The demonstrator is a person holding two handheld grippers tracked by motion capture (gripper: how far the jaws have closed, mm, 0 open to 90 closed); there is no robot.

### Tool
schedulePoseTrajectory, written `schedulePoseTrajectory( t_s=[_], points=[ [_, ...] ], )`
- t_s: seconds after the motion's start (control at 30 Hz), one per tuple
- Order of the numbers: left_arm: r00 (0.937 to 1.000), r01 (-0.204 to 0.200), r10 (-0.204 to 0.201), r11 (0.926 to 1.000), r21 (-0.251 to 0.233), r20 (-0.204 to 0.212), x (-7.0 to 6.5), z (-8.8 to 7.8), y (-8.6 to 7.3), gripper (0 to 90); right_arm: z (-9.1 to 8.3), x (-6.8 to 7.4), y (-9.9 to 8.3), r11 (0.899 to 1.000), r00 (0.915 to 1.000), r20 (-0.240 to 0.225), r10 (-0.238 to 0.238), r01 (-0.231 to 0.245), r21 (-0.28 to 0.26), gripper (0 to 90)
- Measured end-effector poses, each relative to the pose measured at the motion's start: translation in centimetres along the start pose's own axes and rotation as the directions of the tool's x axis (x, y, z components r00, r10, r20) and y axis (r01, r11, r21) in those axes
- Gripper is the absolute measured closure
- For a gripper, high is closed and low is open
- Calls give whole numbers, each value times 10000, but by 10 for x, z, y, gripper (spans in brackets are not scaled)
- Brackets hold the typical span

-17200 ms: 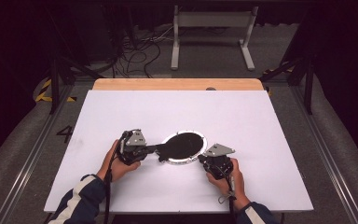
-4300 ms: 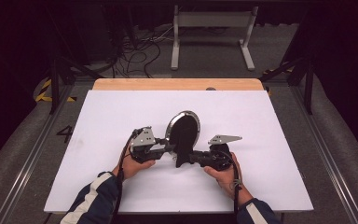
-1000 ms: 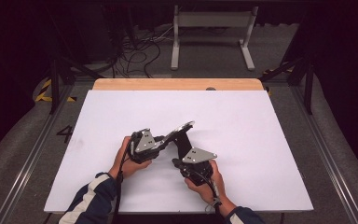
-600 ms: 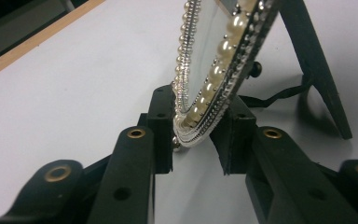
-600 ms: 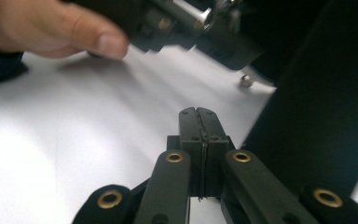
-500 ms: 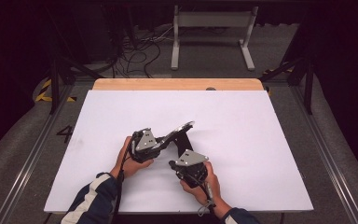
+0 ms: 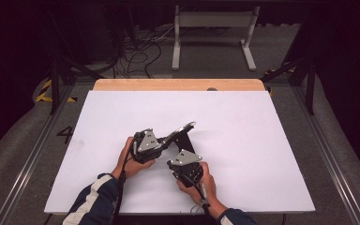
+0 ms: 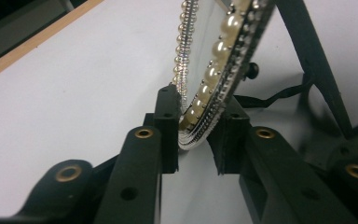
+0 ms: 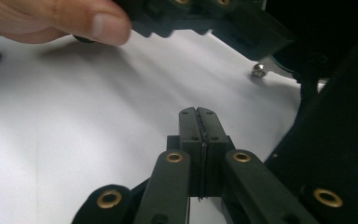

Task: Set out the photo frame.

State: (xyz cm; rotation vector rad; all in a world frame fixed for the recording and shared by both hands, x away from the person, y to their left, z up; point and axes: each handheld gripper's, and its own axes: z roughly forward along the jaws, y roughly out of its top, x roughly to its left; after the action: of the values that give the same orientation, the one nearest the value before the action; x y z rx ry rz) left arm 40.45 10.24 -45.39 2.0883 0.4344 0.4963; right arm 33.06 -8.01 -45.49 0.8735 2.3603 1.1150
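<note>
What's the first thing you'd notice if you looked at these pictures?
The pearl-rimmed round mirror, tilted up near the middle of the white table, with its rim between the jaws of the left gripper. Just in front of it, nearer the person, the right gripper has its jaws shut with nothing between them, beside the mirror's black stand.

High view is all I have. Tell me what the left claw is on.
Observer: In the left gripper view, the left claw has just been closing. Its jaws sit on either side of the pearl-beaded rim of the round frame, pads against it.
Operator: Report the right claw.
Observer: In the right gripper view, the right claw is shut, jaws flat together with nothing between them.
Operator: Describe the frame's back.
Observer: A black prop leg stands off behind it, tied to it by a thin black strap.
</note>
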Motion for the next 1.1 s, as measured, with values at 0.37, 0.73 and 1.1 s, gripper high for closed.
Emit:
schedulePoseTrajectory(
  t_s=[0.37,0.73,1.1],
  points=[
    [9998,-66,66,10000,33,-165,-2,-2,2,760,2,-4,-1,9999,9971,756,129,-134,58,900],
    [9992,-303,307,9994,159,-246,-5,-3,4,766,-1,-8,-5,9995,9960,835,320,-325,45,900],
    [9979,-637,641,9976,288,-106,-12,-4,7,762,-11,-20,-11,9977,9943,833,669,-676,51,900]
  ],
)
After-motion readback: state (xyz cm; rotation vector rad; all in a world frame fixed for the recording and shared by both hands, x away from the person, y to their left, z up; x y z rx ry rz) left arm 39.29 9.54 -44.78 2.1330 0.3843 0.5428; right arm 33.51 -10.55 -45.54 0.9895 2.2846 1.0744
